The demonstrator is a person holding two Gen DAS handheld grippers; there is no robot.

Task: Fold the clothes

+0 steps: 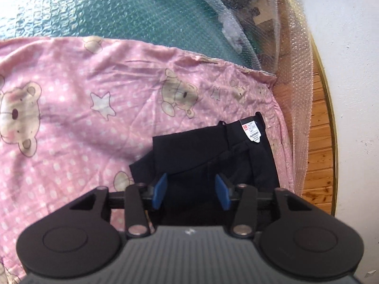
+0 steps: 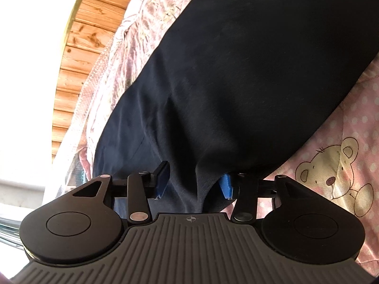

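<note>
A black garment [image 1: 213, 156] lies partly folded on a pink bear-print sheet [image 1: 71, 108], with a white label [image 1: 252, 130] showing at its far end. My left gripper [image 1: 191, 191] stands open just over the garment's near edge, its blue pads [image 1: 160, 189] wide apart with only flat cloth below them. In the right wrist view the same black garment [image 2: 236, 82] fills most of the frame. My right gripper [image 2: 195, 184] is open too, its blue pads [image 2: 163, 182] set on either side of a raised fold of the dark cloth.
Bubble wrap [image 1: 279, 47] over a teal surface [image 1: 132, 11] lies beyond the sheet. A wooden plank floor [image 1: 317, 142] and a white wall [image 1: 350, 71] run along the right. The sheet's edge [image 2: 113, 71] drops off beside the wooden planks [image 2: 78, 47].
</note>
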